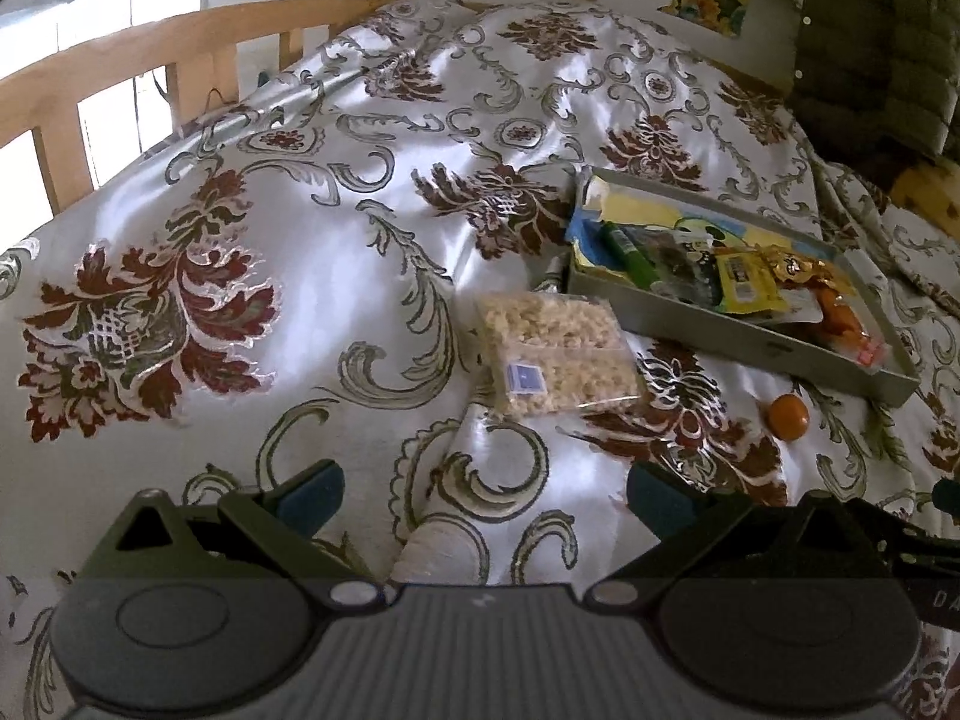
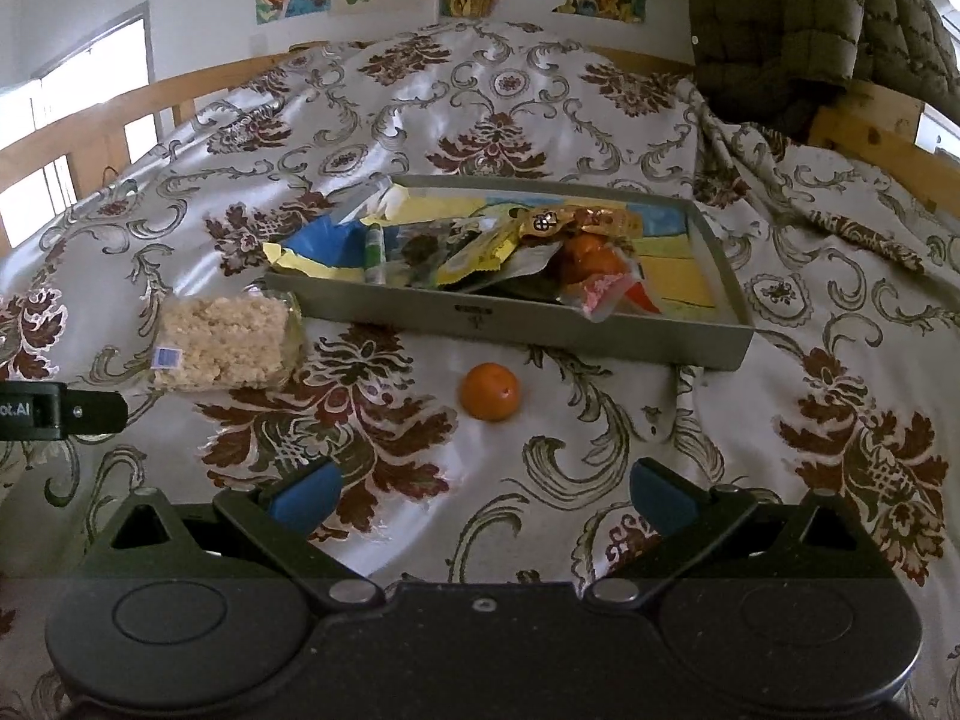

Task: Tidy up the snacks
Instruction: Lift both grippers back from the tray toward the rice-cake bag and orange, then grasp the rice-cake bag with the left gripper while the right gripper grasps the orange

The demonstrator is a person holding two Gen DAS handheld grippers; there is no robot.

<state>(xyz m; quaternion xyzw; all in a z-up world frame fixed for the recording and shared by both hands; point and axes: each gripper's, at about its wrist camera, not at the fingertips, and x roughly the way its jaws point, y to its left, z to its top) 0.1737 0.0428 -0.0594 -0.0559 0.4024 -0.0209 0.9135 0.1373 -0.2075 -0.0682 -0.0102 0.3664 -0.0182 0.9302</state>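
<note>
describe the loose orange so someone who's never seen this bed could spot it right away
Find the grey tray of snacks on the patterned bedspread. Just in front of its near wall, on the cloth, sits a small round orange. Unlike the clear pack of puffed rice squares to its left, it is unwrapped, smooth and outside the tray.

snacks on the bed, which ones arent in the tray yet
Two lie loose on the bedspread in front of the grey tray: the clear pack of puffed rice bars at left, and the small orange nearer the middle. Everything else sits inside.
</note>
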